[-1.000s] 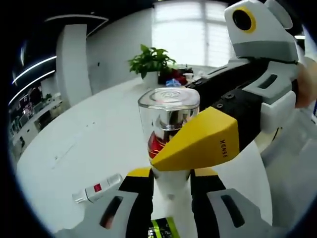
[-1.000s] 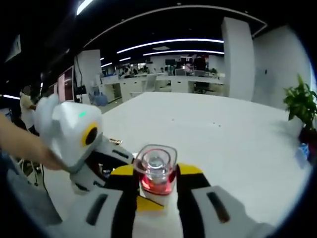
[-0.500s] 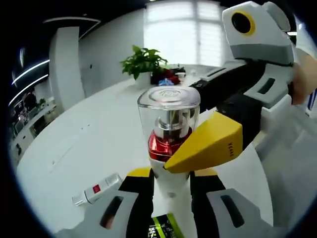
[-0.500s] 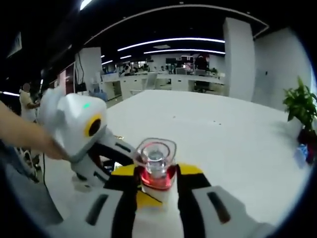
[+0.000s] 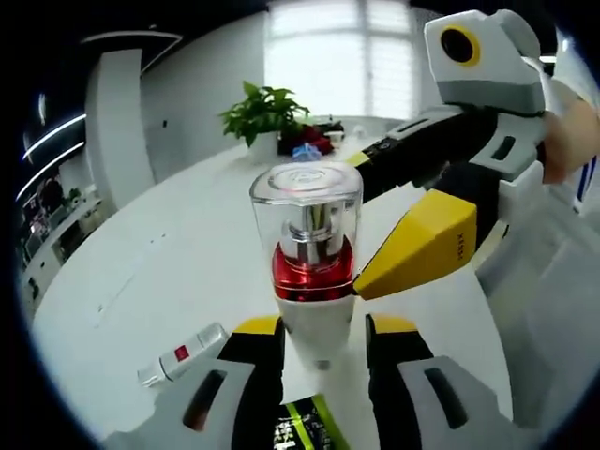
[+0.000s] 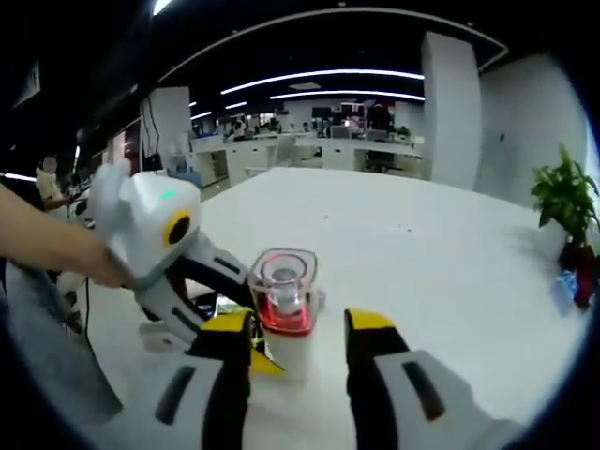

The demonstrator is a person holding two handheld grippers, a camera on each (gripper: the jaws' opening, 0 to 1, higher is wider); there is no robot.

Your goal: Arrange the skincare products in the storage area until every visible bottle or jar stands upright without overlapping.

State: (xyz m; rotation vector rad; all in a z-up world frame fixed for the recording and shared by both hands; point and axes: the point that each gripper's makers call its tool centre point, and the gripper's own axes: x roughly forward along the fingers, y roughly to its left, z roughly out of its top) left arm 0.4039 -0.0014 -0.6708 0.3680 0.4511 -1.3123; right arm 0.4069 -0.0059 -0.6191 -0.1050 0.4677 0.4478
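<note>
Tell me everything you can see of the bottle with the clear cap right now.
The bottle stands upright on the white table. It has a white body, a shiny red metallic collar and a thick clear squarish cap over a silver pump. The left gripper holds its base between the yellow-tipped jaws. The right gripper is open around it, its jaws standing clear of the sides. A green-labelled item lies below it.

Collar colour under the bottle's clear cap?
Shiny red collar, clearest in the left gripper view.
</note>
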